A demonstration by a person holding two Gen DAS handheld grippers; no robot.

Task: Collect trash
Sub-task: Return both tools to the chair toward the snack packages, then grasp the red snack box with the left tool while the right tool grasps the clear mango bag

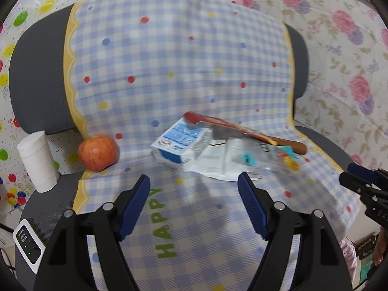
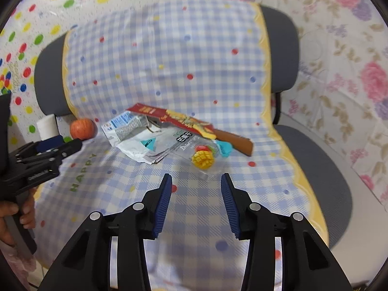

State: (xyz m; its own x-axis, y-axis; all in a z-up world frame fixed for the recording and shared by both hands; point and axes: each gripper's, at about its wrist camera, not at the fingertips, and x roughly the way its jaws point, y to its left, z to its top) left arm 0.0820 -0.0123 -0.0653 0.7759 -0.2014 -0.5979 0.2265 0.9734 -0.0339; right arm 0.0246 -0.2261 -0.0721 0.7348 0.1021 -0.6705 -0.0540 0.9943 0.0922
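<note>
Both tongs hang over a chair seat covered with a checked cloth [image 1: 169,55]. Left tongs [image 1: 194,181] stand wide apart and grasp nothing; only cloth shows between the blue pads [image 1: 134,206]. Right tongs [image 2: 196,179] are also released, with a narrower gap, and touch nothing.

The trash lies in one loose pile in the middle of the seat, just beyond both tongs. A crushed milk carton [image 1: 179,143], white and blue, is at the left of the pile. A long red and brown wrapper [image 2: 194,123] lies across the back. A clear bag [image 2: 191,145] with a mango picture rests in front, partly over a white crumpled packet [image 2: 138,145].

An apple [image 1: 98,152] sits left of the pile, apart from it, and a paper roll [image 1: 38,160] stands beside the apple.
</note>
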